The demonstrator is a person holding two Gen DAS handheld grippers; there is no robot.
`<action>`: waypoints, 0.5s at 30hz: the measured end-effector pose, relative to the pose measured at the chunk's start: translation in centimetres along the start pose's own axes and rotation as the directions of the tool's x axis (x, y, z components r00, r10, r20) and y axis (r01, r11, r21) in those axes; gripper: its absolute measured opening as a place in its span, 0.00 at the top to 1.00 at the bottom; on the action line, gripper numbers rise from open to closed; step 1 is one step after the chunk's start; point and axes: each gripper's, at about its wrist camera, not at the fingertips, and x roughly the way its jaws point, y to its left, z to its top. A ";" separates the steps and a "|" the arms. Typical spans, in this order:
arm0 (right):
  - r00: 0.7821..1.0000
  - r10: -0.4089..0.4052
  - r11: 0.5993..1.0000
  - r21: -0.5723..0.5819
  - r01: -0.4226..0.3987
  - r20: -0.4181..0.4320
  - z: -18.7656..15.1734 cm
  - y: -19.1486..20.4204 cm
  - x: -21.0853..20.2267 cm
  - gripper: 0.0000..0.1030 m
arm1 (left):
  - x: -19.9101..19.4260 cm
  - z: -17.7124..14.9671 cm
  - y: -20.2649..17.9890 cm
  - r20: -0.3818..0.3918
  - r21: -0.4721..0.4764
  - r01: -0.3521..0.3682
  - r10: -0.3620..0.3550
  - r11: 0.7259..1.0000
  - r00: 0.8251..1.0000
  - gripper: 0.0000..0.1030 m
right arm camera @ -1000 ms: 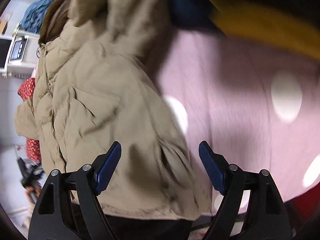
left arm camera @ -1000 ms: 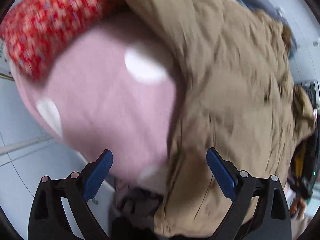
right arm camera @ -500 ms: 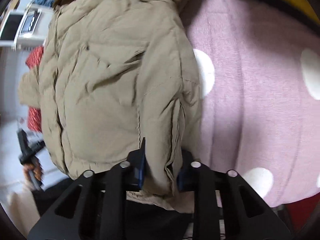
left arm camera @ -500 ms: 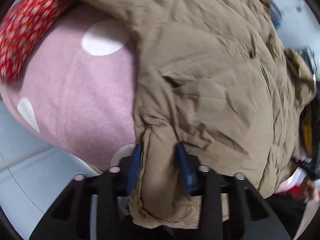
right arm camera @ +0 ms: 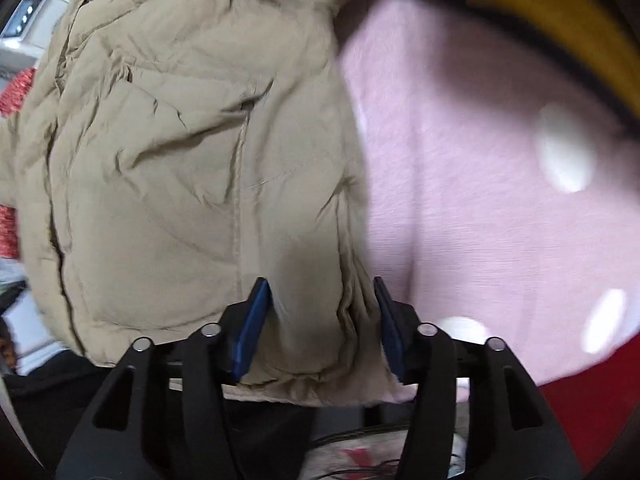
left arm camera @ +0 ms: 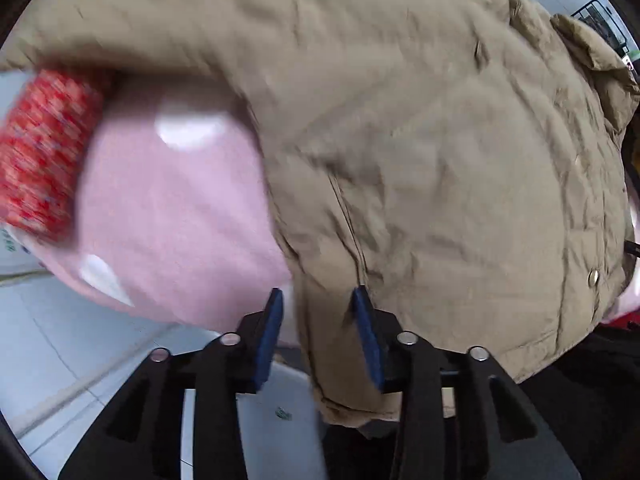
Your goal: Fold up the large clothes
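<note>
A tan puffer jacket (left arm camera: 420, 152) lies spread on a pink spotted blanket (left arm camera: 172, 216) — its hem at six o'clock. The left gripper (left arm camera: 318, 300) and right gripper (right arm camera: 322, 292) each straddle a hem fold, jaws opening, apparently no longer pinching — blur hinders certainty.

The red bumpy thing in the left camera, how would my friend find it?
Start at the big tan puffy jacket lying on the pink blanket with white dots. Follow the blanket to its far left edge. The red speckled knitted roll lies there, the only bright red thing nearby.
</note>
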 end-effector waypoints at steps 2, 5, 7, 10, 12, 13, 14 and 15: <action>0.987 -0.151 0.988 -0.006 0.151 0.060 0.0 1.6 -2.4 0.47 | -2.2 1.2 -0.9 0.093 0.029 -0.035 0.032 0.999 0.995 0.38; 0.944 -0.276 0.956 -0.044 0.288 0.182 0.5 5.4 -5.4 0.38 | -4.4 3.2 -2.8 0.211 0.082 -0.038 0.020 0.996 0.977 0.20; 0.956 -0.200 0.971 -0.086 0.222 0.215 1.1 8.2 -6.2 0.26 | -4.4 4.7 -4.7 0.239 0.125 -0.013 -0.018 0.992 0.971 0.11; 0.976 -0.088 0.973 -0.194 0.127 0.197 2.2 13.4 -5.3 0.26 | -1.9 6.6 -8.4 0.195 0.170 0.056 -0.089 0.984 0.977 0.11; 0.984 -0.049 0.965 -0.246 0.091 0.173 2.4 16.1 -3.9 0.26 | 0.2 6.6 -10.7 0.150 0.181 0.087 -0.115 0.980 0.982 0.11; 0.987 -0.044 0.960 -0.267 0.085 0.154 2.5 17.3 -2.9 0.26 | 1.5 6.5 -11.2 0.111 0.196 0.085 -0.109 0.977 0.988 0.11; 0.988 -0.060 0.957 -0.272 0.096 0.140 2.5 18.1 -1.8 0.26 | 2.4 6.5 -11.9 0.097 0.208 0.068 -0.090 0.976 0.991 0.06; 0.989 -0.075 0.956 -0.272 0.106 0.125 2.6 18.5 -0.9 0.25 | 3.2 6.4 -12.4 0.102 0.217 0.043 -0.067 0.975 0.993 0.05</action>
